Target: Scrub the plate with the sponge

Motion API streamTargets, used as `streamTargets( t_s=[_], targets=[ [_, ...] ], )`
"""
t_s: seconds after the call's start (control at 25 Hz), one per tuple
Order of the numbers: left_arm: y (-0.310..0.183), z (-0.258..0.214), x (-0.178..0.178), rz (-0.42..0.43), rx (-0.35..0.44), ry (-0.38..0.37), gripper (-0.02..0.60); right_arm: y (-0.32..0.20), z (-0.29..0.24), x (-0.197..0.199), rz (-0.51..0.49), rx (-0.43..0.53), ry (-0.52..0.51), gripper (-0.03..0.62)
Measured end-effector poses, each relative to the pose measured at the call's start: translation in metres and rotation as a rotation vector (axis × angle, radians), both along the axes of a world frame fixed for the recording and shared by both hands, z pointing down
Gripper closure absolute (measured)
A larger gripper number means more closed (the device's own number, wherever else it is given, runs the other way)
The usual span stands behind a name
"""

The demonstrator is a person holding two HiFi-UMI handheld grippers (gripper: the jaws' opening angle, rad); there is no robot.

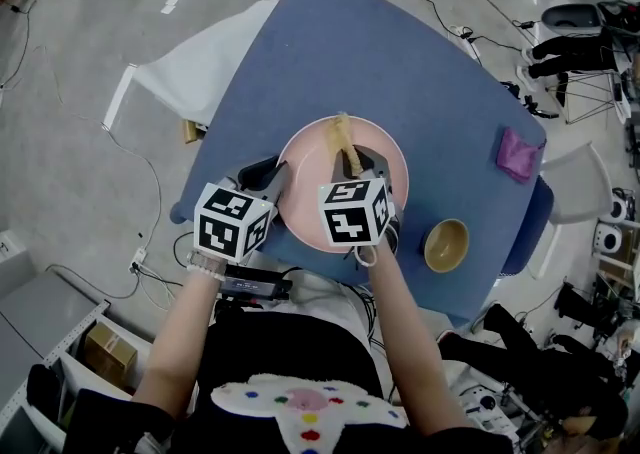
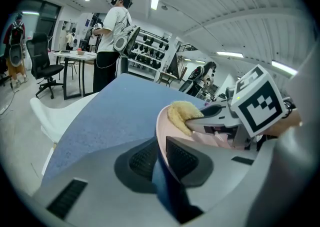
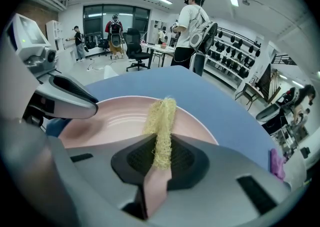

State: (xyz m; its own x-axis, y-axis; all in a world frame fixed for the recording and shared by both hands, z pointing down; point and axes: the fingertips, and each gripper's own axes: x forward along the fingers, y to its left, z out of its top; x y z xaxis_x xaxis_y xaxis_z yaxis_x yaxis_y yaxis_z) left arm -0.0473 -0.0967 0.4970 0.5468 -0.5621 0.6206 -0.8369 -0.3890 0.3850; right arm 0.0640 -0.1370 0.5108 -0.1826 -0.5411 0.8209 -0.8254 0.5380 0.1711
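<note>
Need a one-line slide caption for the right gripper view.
Right tongs pinch a yellow mesh sponge over the pink plate, whose rim the left tongs clamp.

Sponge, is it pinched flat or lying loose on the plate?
Pinched flat: the right claw is shut on the sponge, whose free end sticks out over the pink plate.
</note>
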Motion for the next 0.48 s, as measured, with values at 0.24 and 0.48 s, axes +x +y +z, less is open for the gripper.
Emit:
streamTargets(
  t_s=[0.24,0.48],
  targets=[
    [0.001,0.002,-0.002,-0.003,0.001,0.007,0.518,0.011,0.002,-0.028,-0.075,-0.018,-0.035,0.539],
    [-0.002,0.003,0.0,-0.007,-0.001,0.014,0.518,0.027,0.003,-0.05,-0.166,-0.062,-0.084,0.539]
  ],
)
